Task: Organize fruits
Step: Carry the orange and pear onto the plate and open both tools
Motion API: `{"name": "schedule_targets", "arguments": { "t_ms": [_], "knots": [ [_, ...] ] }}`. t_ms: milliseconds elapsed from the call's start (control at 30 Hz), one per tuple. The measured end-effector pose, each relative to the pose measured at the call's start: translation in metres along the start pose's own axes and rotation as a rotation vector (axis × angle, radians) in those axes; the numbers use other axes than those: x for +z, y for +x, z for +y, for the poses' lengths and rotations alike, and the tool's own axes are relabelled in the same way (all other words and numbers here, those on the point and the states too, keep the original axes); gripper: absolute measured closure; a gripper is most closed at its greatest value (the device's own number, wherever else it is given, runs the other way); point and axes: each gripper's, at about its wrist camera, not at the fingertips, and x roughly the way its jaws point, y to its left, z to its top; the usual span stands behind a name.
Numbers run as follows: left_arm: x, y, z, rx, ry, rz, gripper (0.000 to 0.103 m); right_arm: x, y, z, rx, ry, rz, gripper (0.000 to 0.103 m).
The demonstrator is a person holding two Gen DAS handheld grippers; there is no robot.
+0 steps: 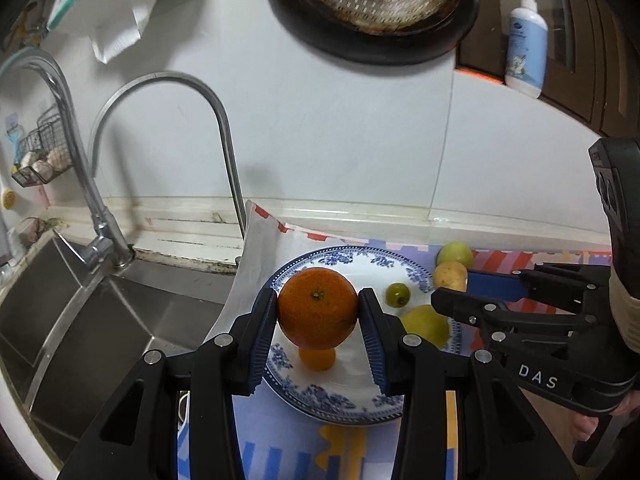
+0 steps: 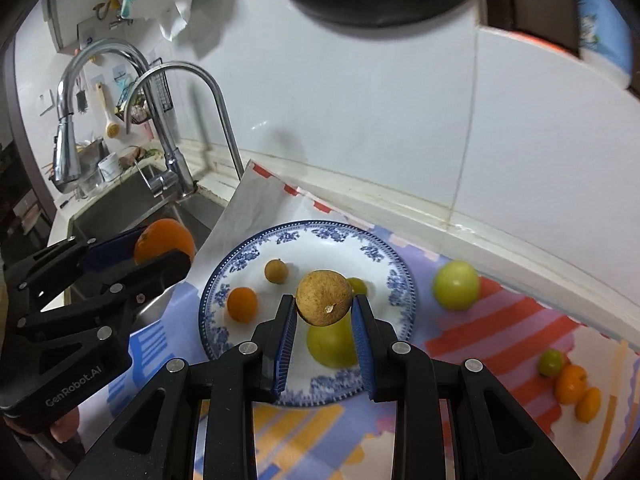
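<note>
Left tool [image 1: 318, 308] grasping orange [image 1: 317, 308]; right tool [image 2: 324, 308] grasping brown fruit [image 2: 324, 298]; both over plate [image 2: 384, 256]; four fruits plated; four left on far-right tabletop [image 2: 520, 344].

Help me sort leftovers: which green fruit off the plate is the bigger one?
The pale green fruit nearest the wall beside the plate; the other green one is tiny, beside the small oranges.

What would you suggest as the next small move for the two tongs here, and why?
Probably lower both toward the plate and release. The left tongs grip an orange above its near side; the right tongs hold a brown fruit over the yellow-green fruit, so shifting toward bare plate seems wise.
</note>
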Motion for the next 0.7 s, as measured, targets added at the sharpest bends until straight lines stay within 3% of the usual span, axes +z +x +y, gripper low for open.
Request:
{"name": "schedule_targets", "arguments": {
  "t_ms": [233, 500, 700],
  "knots": [
    [-0.001, 0.035, 0.015, 0.021, 0.056, 0.050, 0.062, 0.006, 0.034, 0.008, 0.011, -0.020, 0.034, 0.074],
    [-0.009, 0.070, 0.022, -0.026, 0.044, 0.146, 0.062, 0.005, 0.065, 0.014, 0.025, -0.054, 0.095, 0.074],
    [-0.012, 0.082, 0.019, -0.038, 0.049, 0.169, 0.062, 0.004, 0.075, 0.010, 0.031, -0.036, 0.119, 0.074]
  ]
}}
